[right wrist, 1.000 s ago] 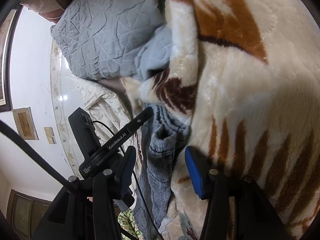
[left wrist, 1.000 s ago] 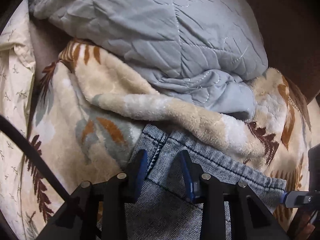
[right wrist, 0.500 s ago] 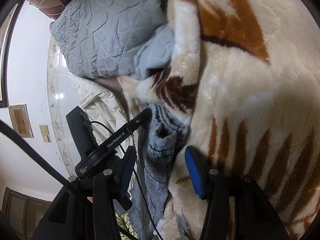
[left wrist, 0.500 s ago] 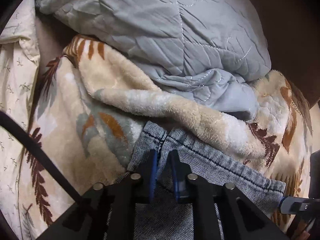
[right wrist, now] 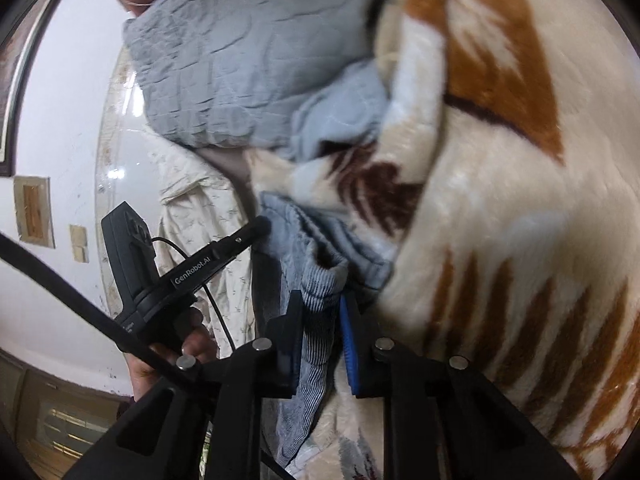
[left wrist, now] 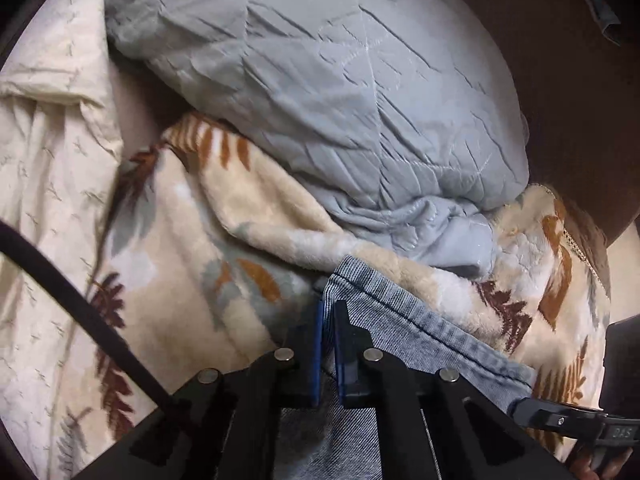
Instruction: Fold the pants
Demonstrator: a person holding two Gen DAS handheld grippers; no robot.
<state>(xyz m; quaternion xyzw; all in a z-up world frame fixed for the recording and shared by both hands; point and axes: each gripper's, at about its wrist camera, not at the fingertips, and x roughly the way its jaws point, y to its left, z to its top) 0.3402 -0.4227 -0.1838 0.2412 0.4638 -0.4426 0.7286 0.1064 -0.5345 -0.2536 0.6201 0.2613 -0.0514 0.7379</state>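
Both claws are pinching the pants point(left wrist: 436, 334), lying just below the grey quilt point(left wrist: 320, 80): left claw point(left wrist: 327, 344) and right claw point(right wrist: 320, 320) gripping hem corners. Next, probably lifting together for a fold.

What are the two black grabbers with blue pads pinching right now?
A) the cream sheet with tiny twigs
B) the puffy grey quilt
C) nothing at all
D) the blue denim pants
D: the left gripper and the right gripper each have their pads closed on the blue denim pants.
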